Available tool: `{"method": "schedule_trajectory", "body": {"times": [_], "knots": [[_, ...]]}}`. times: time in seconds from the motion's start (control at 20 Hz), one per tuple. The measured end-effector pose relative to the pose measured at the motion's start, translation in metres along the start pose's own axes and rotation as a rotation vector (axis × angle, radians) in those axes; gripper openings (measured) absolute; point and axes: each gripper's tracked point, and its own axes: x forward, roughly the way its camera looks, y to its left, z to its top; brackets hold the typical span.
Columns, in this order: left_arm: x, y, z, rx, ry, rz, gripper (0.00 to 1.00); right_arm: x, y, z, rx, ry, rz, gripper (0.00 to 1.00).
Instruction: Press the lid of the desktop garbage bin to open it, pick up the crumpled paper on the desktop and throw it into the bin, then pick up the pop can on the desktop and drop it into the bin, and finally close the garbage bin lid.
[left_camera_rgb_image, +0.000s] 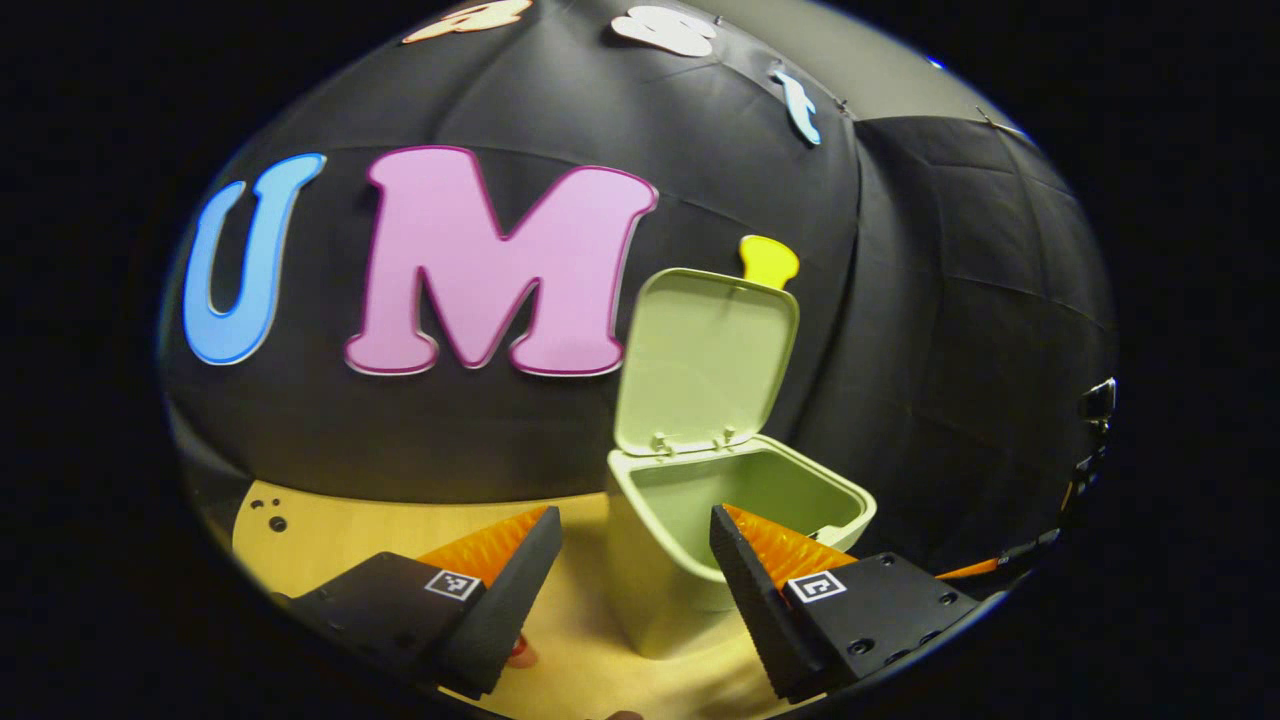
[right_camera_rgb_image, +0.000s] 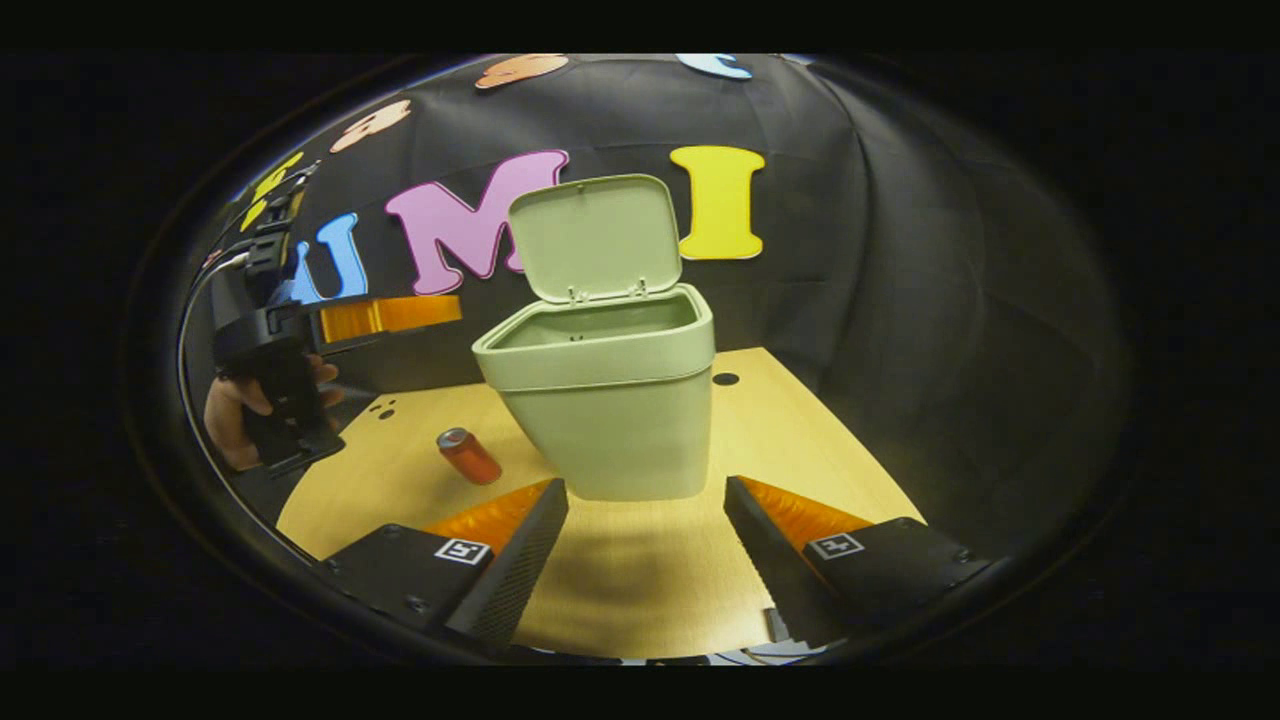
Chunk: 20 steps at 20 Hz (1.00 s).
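**Bin stands open, can waits on tabletop**

My right gripper (right_camera_rgb_image: 645, 530) hangs wide and empty over the tabletop (right_camera_rgb_image: 640, 590); my left gripper (left_camera_rgb_image: 635, 555) is spread wide too, holding nothing. Just beyond, the pop can (right_camera_rgb_image: 468, 455) lies beside the garbage bin (right_camera_rgb_image: 610, 400), its lid (right_camera_rgb_image: 595, 235) raised upright.

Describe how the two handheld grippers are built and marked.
Each gripper, the left gripper and the right gripper, has two wedge-shaped fingers with ribbed inner faces on black blocks bearing square black-and-white tags. The right gripper view shows the left one's black handle in a hand, cable trailing.
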Motion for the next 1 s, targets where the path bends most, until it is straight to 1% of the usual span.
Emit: {"method": "schedule_trajectory", "body": {"times": [0.1,0.2,0.45,0.65,0.8,0.9,1.0], "knots": [[-0.021,0.032,-0.012,-0.008,0.009,0.072,0.95,0.003,0.01,-0.002,0.0,0.013,0.024,0.99],[-0.043,0.066,-0.025,-0.014,0.025,0.16,0.95,0.007,0.018,-0.005,-0.012,0.024,0.043,0.99],[-0.101,0.128,-0.065,-0.077,0.077,0.311,0.96,0.019,0.056,-0.023,-0.063,0.075,0.12,0.99],[-0.145,0.164,-0.099,-0.119,0.122,0.408,0.96,0.031,0.094,-0.037,-0.105,0.104,0.185,0.99],[-0.17,0.182,-0.123,-0.151,0.157,0.459,0.96,0.048,0.12,-0.045,-0.15,0.108,0.203,0.99],[-0.189,0.191,-0.137,-0.167,0.172,0.493,0.96,0.063,0.136,-0.053,-0.159,0.12,0.206,0.99],[-0.204,0.208,-0.146,-0.178,0.183,0.547,0.96,0.076,0.152,-0.056,-0.155,0.119,0.21,0.99]]}}
